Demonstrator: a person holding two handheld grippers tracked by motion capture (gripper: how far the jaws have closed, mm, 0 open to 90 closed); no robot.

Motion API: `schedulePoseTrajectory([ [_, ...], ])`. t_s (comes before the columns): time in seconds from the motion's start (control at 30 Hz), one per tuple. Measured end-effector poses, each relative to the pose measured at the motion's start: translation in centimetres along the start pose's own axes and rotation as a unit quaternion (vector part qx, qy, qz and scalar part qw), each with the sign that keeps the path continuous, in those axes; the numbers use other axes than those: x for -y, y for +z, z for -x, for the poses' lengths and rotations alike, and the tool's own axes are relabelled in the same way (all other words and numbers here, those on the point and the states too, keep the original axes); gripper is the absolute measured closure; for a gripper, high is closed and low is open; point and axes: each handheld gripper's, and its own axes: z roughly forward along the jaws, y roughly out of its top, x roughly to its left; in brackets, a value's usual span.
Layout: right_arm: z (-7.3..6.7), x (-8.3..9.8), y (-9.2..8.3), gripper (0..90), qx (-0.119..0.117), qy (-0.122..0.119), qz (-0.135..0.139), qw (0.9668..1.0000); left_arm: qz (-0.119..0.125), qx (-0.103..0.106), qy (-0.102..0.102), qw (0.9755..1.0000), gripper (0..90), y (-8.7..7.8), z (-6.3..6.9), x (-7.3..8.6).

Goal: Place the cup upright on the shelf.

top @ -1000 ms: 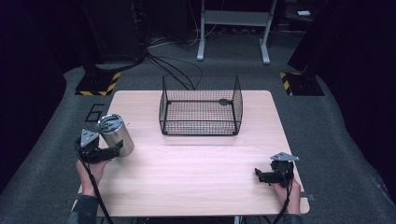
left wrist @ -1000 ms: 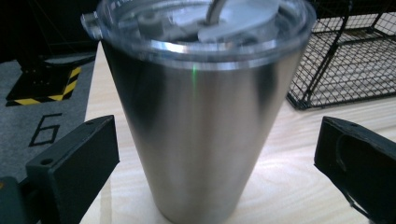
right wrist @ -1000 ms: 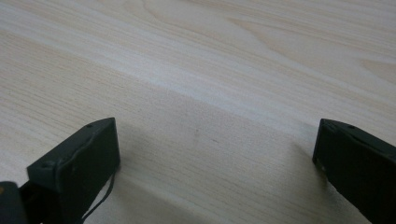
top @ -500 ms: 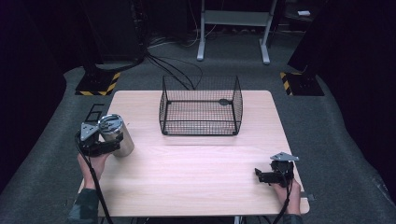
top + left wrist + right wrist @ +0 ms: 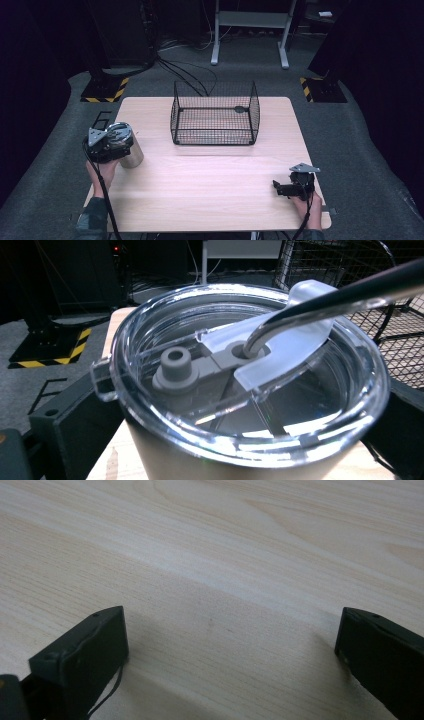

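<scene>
I judge this the grasp step: my left gripper (image 5: 107, 145) has its jaws flanking the tumbler (image 5: 127, 150) at the table's (image 5: 210, 180) near left edge, though I cannot tell whether they press its wall yet. The next move calls for a firm squeeze, since the metal body looks smooth and round. Its clear plastic lid (image 5: 250, 375) carries a grey spout and a bent metal straw (image 5: 340, 295). The black wire basket (image 5: 215, 114) stands far centre. My right gripper (image 5: 290, 187) rests near right, jaws apart over bare wood.
</scene>
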Motion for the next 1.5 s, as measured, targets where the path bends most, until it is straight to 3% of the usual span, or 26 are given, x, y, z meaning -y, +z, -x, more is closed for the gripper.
schedulePoseTrajectory([
  [0.7,0.0,0.0,0.0,0.1,0.000,0.000,0.000,1.0000,0.011,0.000,0.010,0.9999,4.0,0.4,0.1,0.1],
  [1.5,0.0,0.0,0.0,0.1,0.000,0.000,-0.002,1.0000,0.012,0.028,0.041,0.9987,4.1,-0.9,1.3,-0.9],
])
